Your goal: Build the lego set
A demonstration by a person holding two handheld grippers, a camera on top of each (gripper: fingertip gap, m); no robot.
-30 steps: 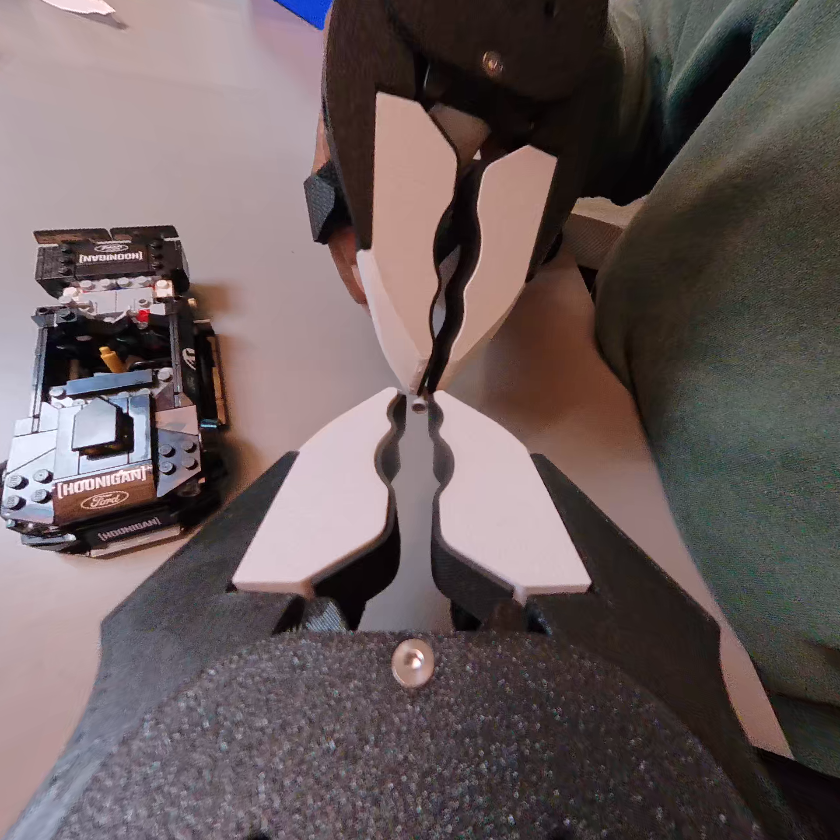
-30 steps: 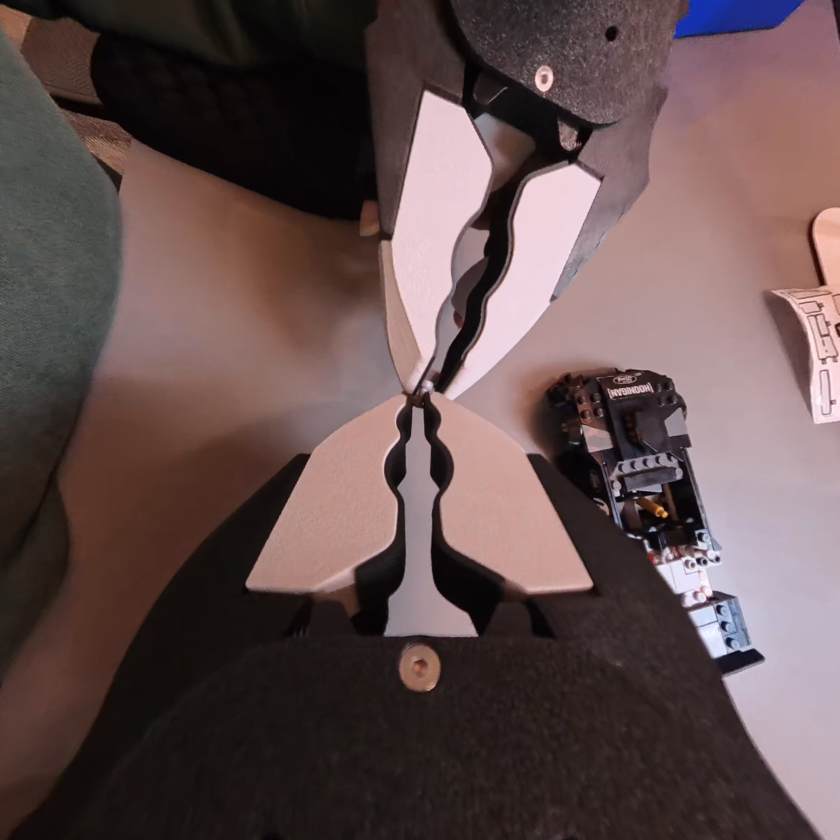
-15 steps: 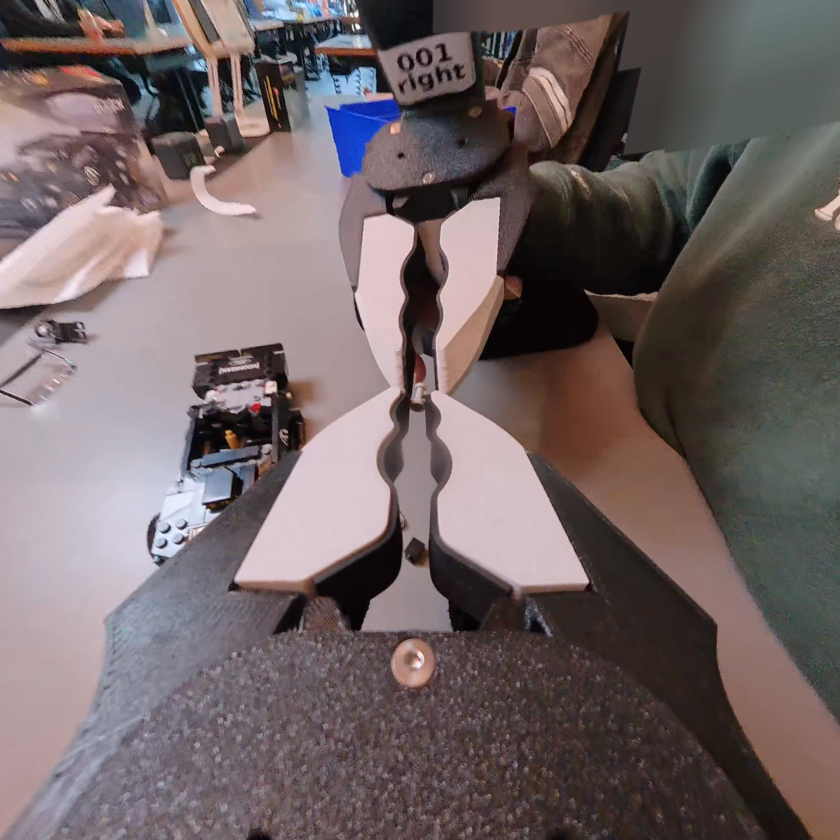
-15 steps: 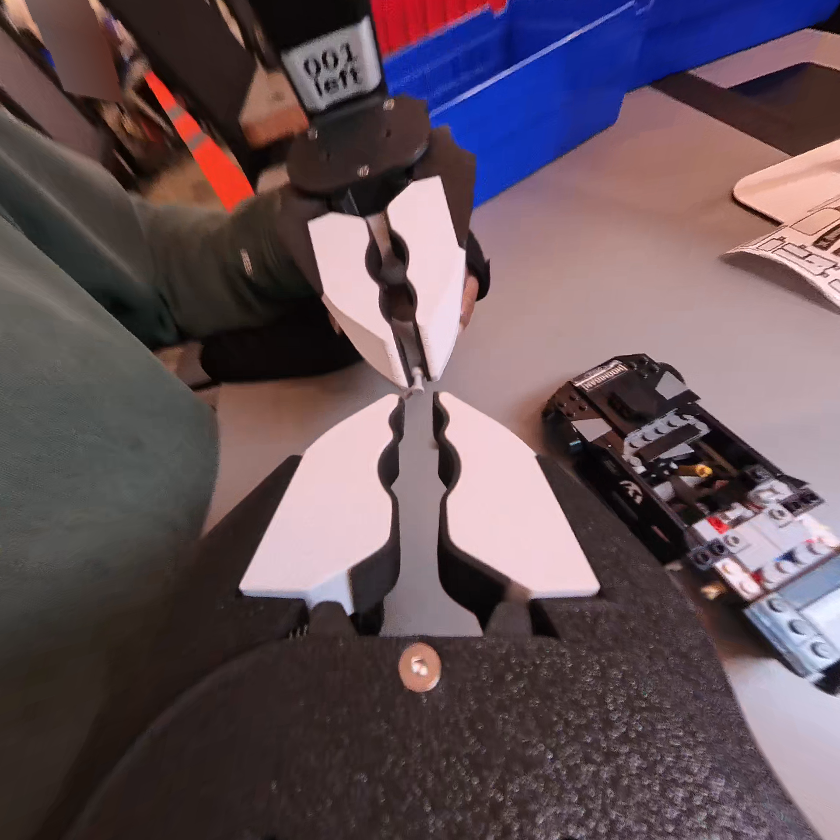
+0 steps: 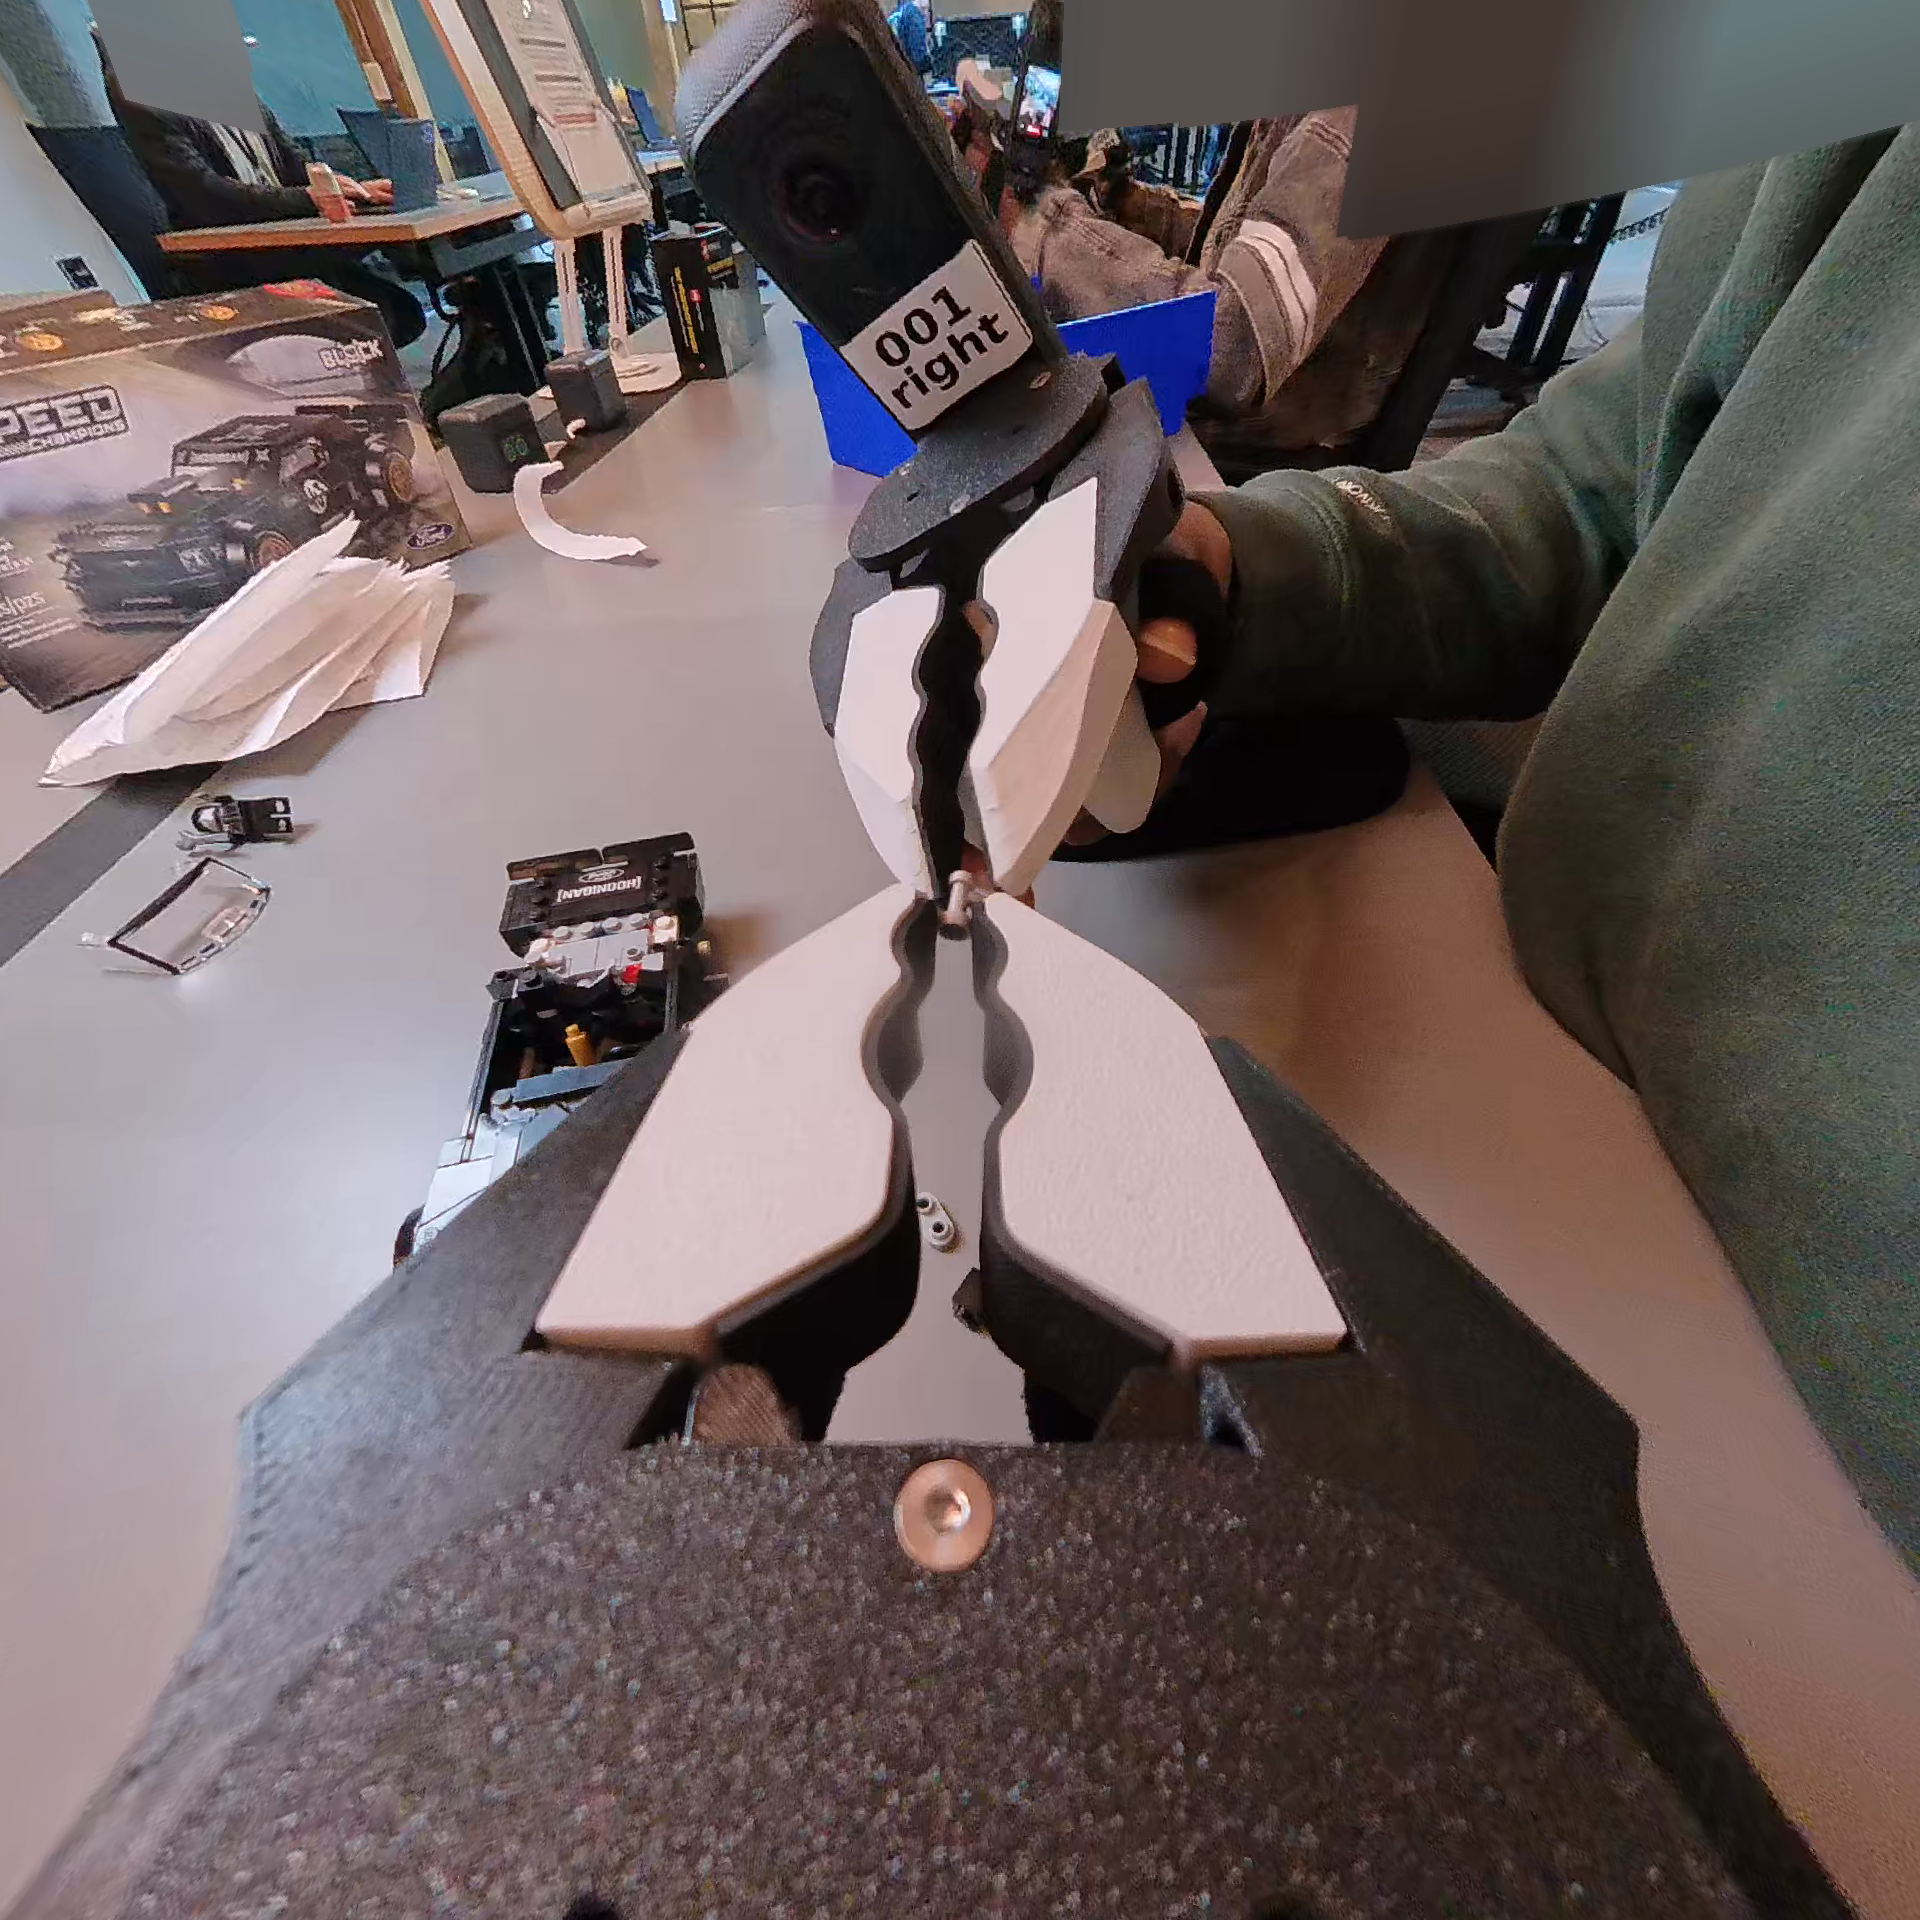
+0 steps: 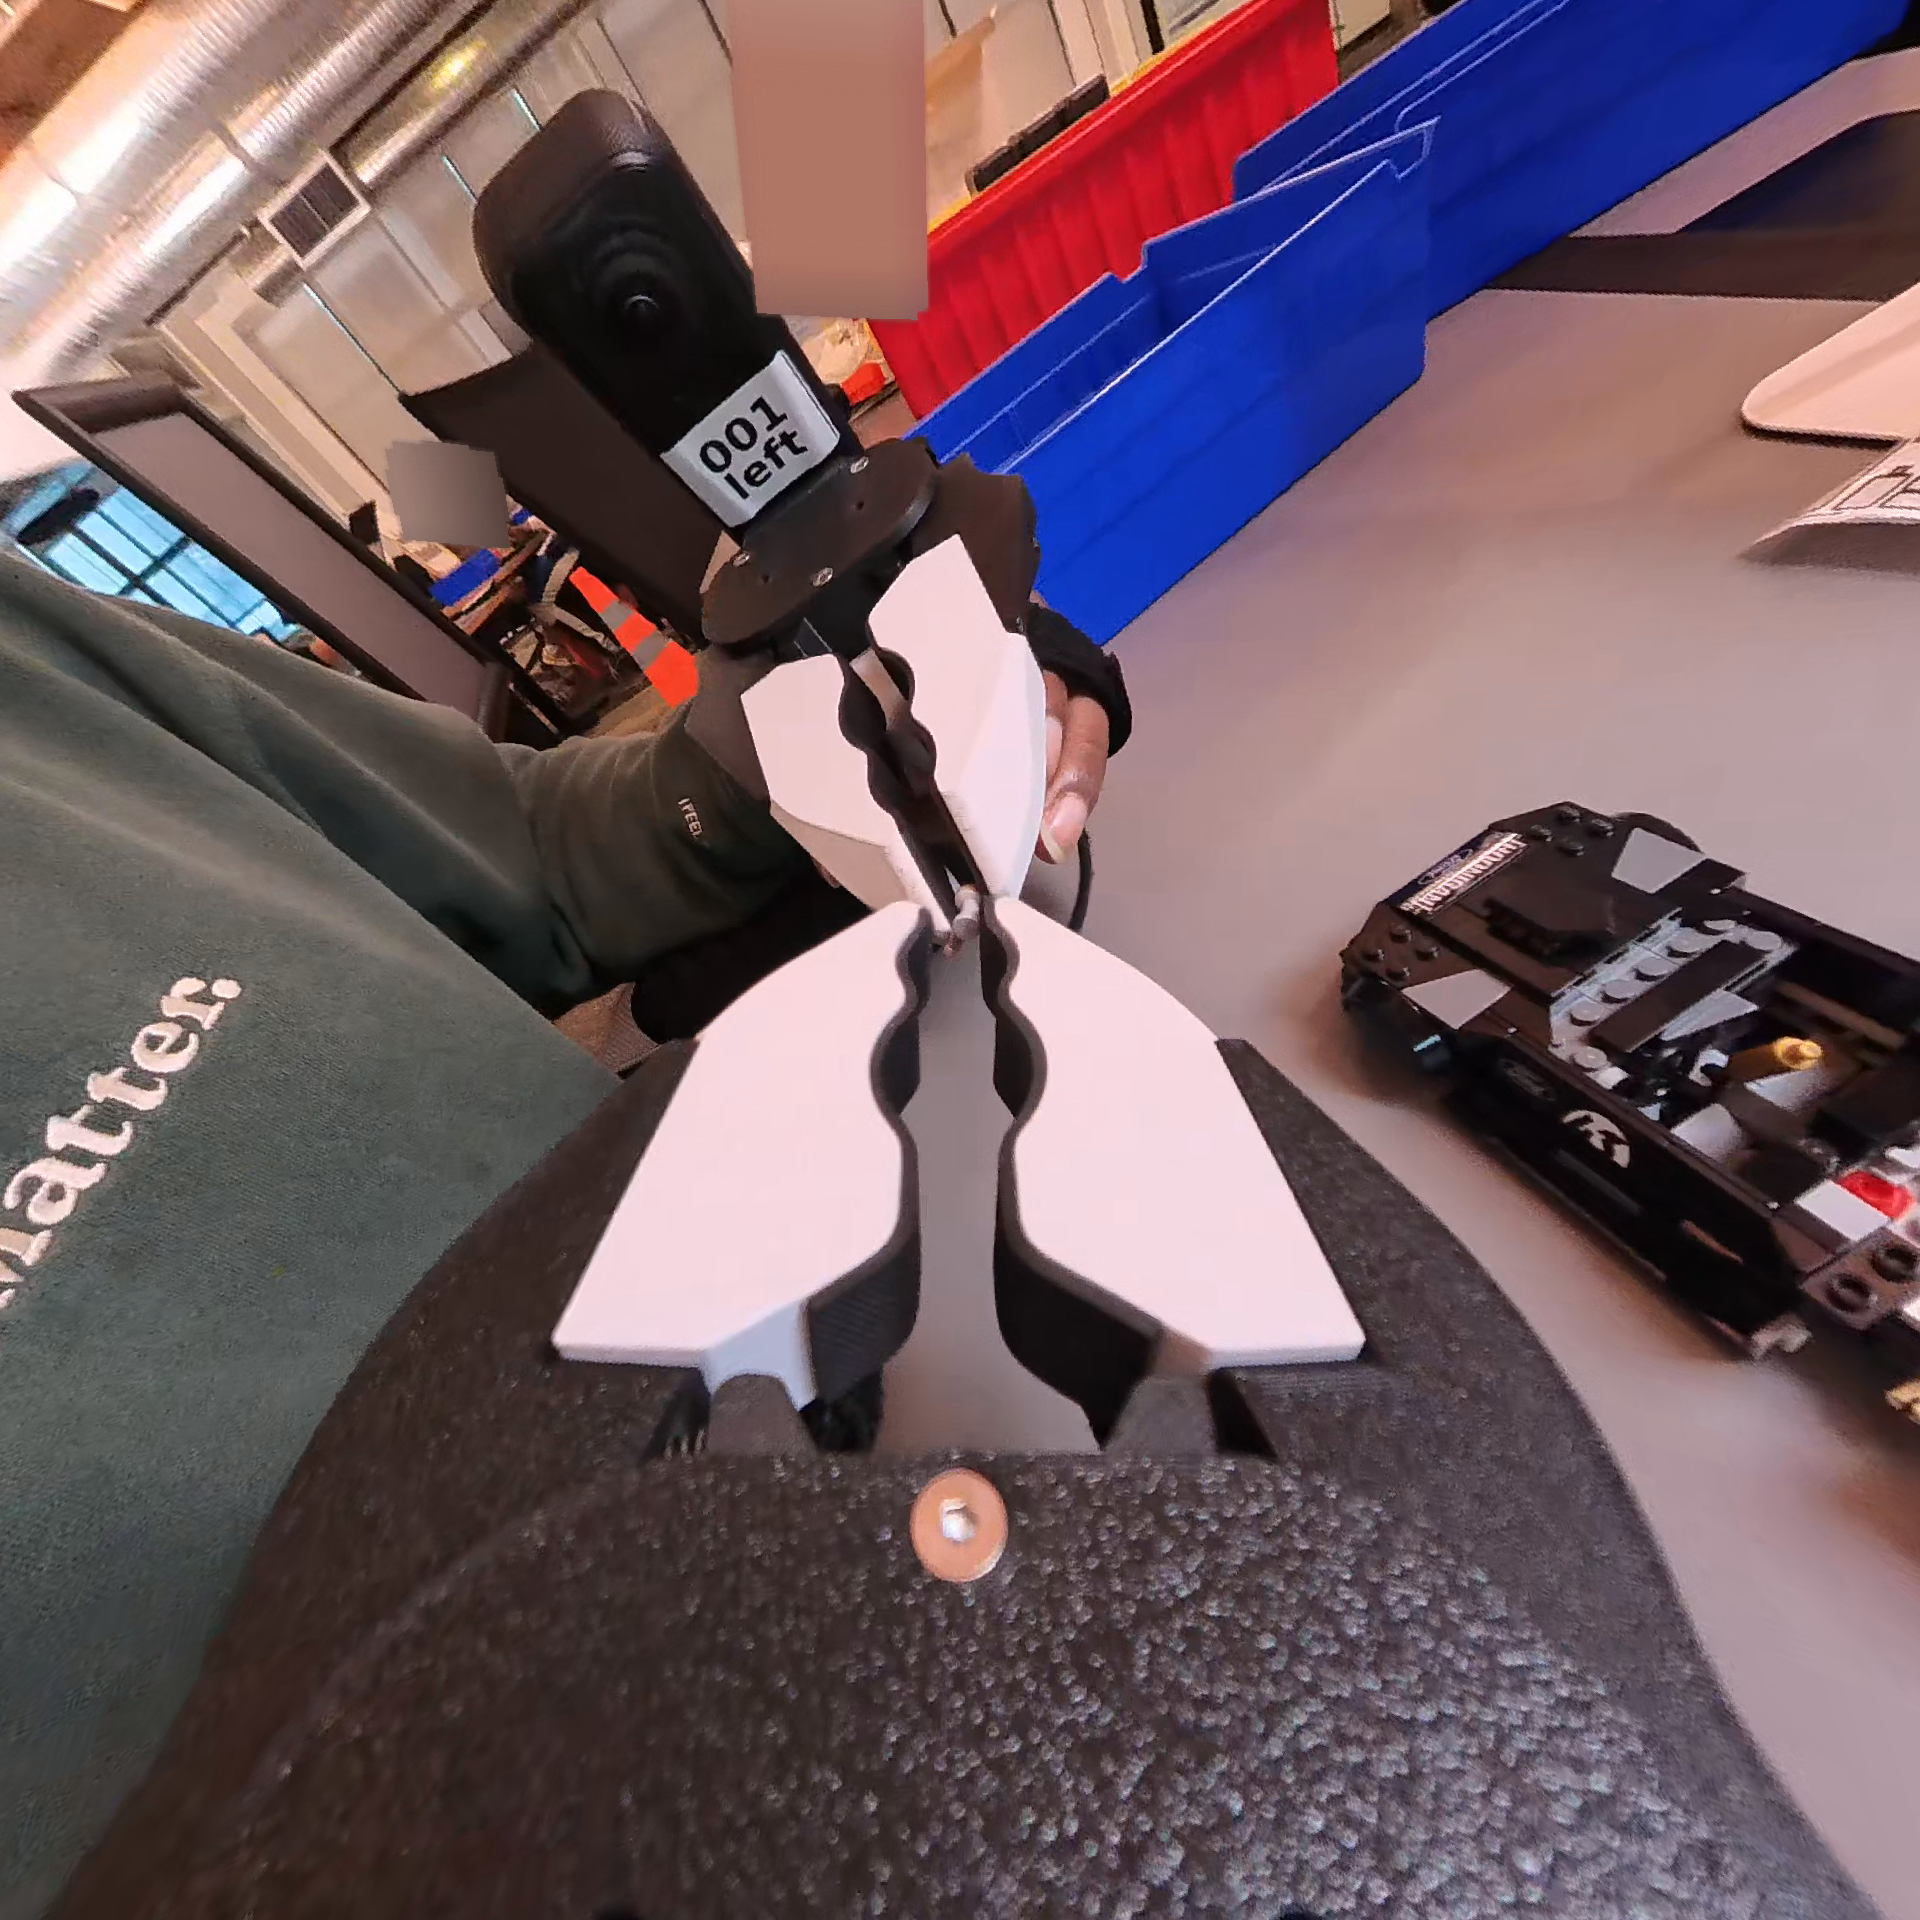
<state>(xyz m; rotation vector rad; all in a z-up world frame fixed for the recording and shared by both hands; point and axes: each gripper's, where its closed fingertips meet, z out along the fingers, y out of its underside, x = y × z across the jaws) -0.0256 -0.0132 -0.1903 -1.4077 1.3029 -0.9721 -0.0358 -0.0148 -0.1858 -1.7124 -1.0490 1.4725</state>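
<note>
Both claws meet tip to tip above the table (image 5: 644, 717): the left claw (image 5: 951, 914) and right claw (image 6: 961, 920) each look clamped on one small grey pin (image 5: 956, 896). The half-built car (image 6: 1662, 1060) waits nearby; next, carry the pin there.

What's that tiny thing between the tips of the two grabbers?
A tiny grey lego pin sits between the left gripper and the right gripper, tip to tip. Both wrist views show it.

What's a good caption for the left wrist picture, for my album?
Two grippers, left gripper and right gripper, meet tip to tip around a tiny grey peg above the table, half-built black toy car waiting nearby.
</note>
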